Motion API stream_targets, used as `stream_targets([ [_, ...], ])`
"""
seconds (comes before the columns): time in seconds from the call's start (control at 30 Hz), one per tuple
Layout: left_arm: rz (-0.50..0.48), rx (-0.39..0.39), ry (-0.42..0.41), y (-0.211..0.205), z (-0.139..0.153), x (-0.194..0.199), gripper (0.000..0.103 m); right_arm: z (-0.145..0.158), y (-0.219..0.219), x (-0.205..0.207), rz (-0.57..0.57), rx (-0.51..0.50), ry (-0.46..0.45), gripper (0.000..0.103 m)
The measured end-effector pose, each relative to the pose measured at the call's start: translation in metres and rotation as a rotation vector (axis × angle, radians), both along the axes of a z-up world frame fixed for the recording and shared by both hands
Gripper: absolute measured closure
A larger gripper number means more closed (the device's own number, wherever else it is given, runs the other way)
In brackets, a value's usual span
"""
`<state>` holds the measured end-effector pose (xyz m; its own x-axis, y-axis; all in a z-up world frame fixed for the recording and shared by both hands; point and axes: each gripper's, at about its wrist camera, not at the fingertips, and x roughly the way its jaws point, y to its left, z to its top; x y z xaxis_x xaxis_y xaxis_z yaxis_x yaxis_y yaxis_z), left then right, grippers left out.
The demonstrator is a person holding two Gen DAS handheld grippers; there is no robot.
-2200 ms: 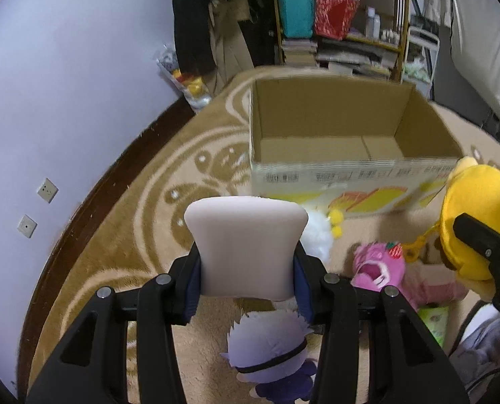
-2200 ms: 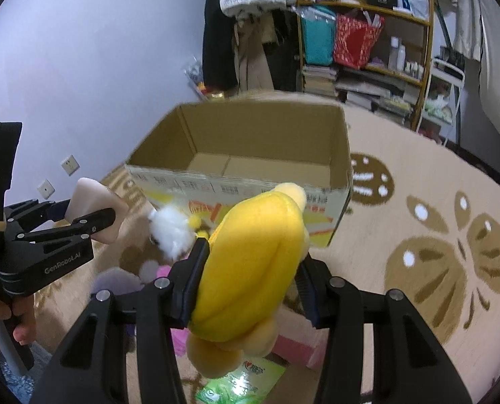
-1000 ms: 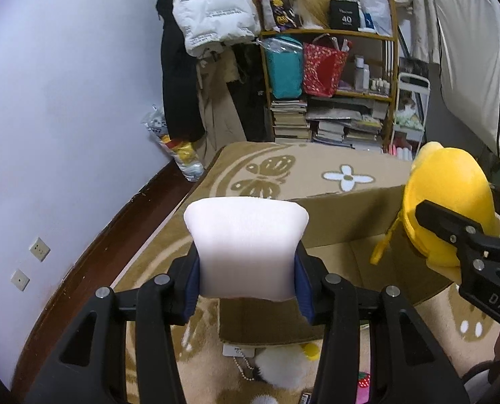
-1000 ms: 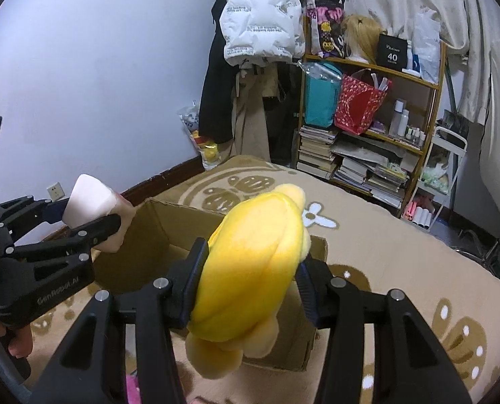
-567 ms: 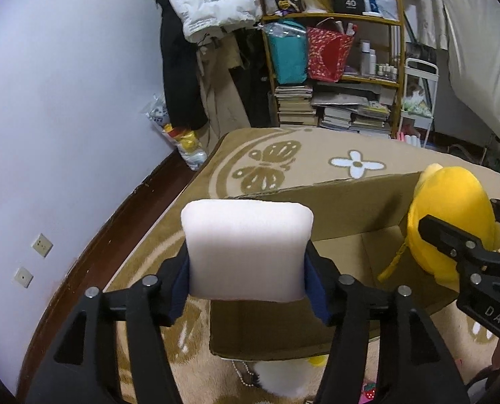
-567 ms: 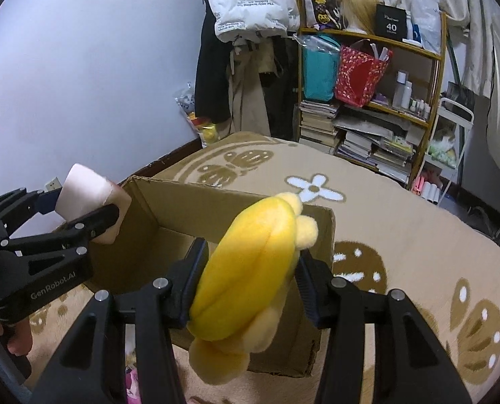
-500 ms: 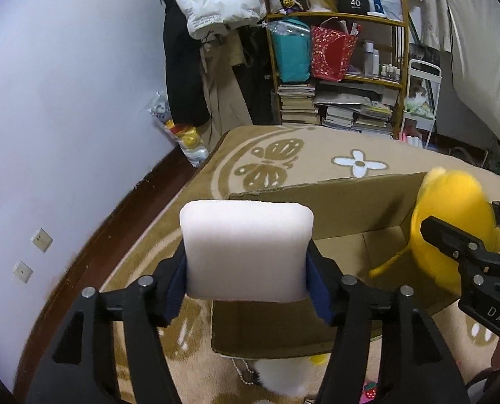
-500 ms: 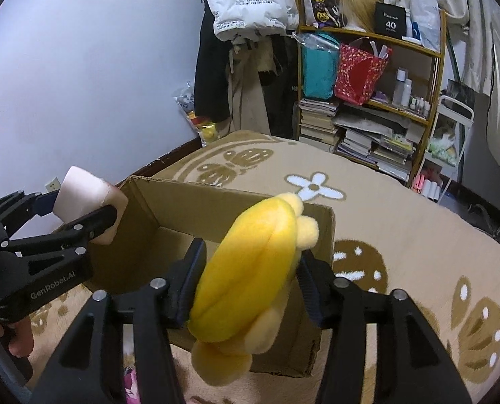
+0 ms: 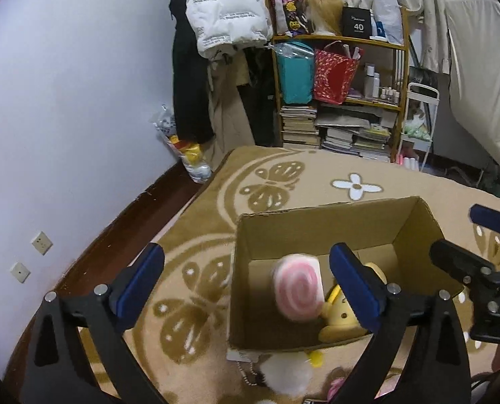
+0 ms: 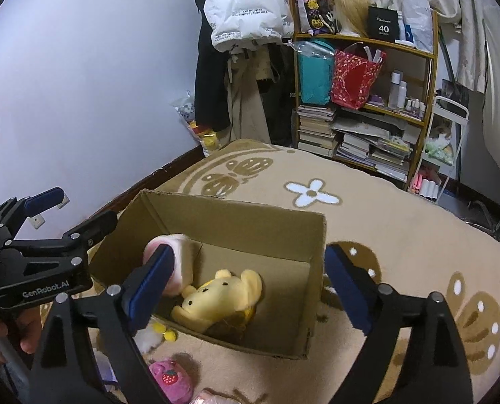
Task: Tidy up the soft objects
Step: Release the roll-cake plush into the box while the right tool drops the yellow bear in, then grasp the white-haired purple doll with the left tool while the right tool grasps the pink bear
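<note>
Where the cardboard box (image 10: pixel 236 222) sits on the rug, yellow plush (image 10: pixel 223 298) lies inside; pink swirl cushion (image 9: pixel 298 288) at its 10 o'clock, blurred. Left gripper (image 9: pixel 246 279) and right gripper (image 10: pixel 250 281) both spread wide, empty, above the box.

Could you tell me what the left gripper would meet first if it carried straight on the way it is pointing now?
Most likely the pink swirl cushion inside the cardboard box: it lies just right of the midline between the open left gripper's fingers. Depth is unclear, so the box's near wall could come first.
</note>
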<state>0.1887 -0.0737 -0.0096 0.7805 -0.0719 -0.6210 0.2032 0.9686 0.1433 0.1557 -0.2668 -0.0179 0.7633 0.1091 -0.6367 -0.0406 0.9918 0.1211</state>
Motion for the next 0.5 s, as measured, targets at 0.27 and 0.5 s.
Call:
stream_targets([
  [0.27,0.064,-0.021,0.012,0.029,0.015,-0.024,0.0,0.01,0.0,-0.018,-0.012,0.014,0.005,0.0],
  [0.5,0.125,-0.033,0.033,0.053,0.027,-0.053,0.0,0.019,0.007,-0.044,0.0,0.026,0.001,0.0],
])
